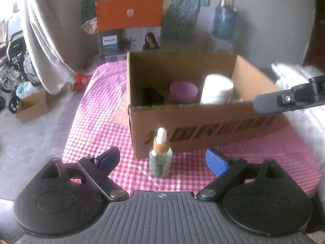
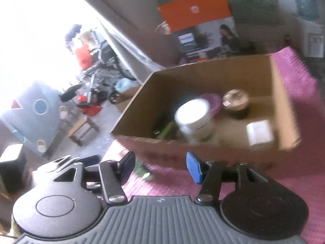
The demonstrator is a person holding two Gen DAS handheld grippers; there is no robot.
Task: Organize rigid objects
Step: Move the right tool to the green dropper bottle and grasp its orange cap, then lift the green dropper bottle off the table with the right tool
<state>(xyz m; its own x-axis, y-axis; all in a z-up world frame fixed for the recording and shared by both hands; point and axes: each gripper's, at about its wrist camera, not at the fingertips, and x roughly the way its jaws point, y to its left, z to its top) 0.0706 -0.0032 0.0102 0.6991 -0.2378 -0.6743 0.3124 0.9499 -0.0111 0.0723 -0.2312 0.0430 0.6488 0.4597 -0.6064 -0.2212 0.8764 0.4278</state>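
A small dropper bottle [image 1: 160,154] with green contents and a white bulb stands upright on the pink checked cloth, just in front of the cardboard box [image 1: 203,126]. My left gripper [image 1: 162,161] is open, its fingers on either side of the bottle without touching it. The box holds a white jar [image 1: 216,89], a purple lid [image 1: 183,91] and a dark object [image 1: 151,95]. My right gripper [image 2: 160,167] is open and empty, above the box's near wall [image 2: 203,148]. In the right wrist view the box also holds a round tin [image 2: 235,101] and a small white box [image 2: 260,132].
The pink checked cloth [image 1: 97,109] covers the table. A Philips carton [image 1: 130,30] stands behind the box. A wheelchair [image 1: 16,57] and a small open carton [image 1: 32,105] are on the floor at left. A water dispenser [image 1: 224,24] stands at the back right.
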